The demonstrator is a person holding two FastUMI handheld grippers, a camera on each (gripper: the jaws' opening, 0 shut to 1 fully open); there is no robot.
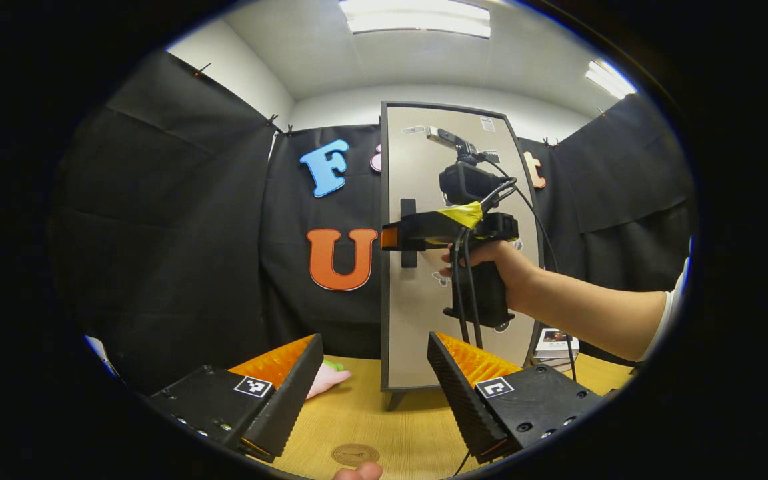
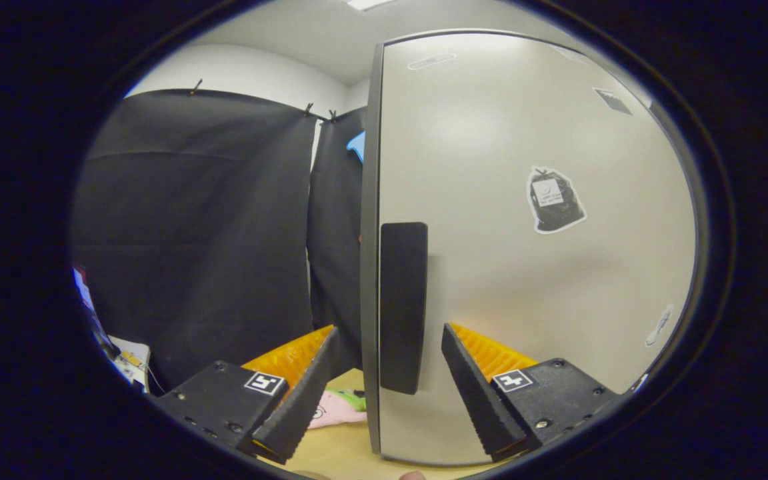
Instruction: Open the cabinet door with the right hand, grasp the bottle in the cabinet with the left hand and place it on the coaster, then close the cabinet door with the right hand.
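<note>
The tall beige cabinet stands on the wooden table, and its door is shut and hides the inside. A dark vertical handle sits near the door's left edge. My right gripper is open, with its fingers on either side of that handle and small gaps between. In the left gripper view a hand holds the right gripper level at the handle. My left gripper hangs open and empty above the table, in front of the cabinet. The round brown coaster lies on the table just below it.
A pink and green soft item lies on the table left of the cabinet's foot. A small stack of books sits to the cabinet's right. Black cloth walls close the booth on three sides. Cables trail from the right gripper.
</note>
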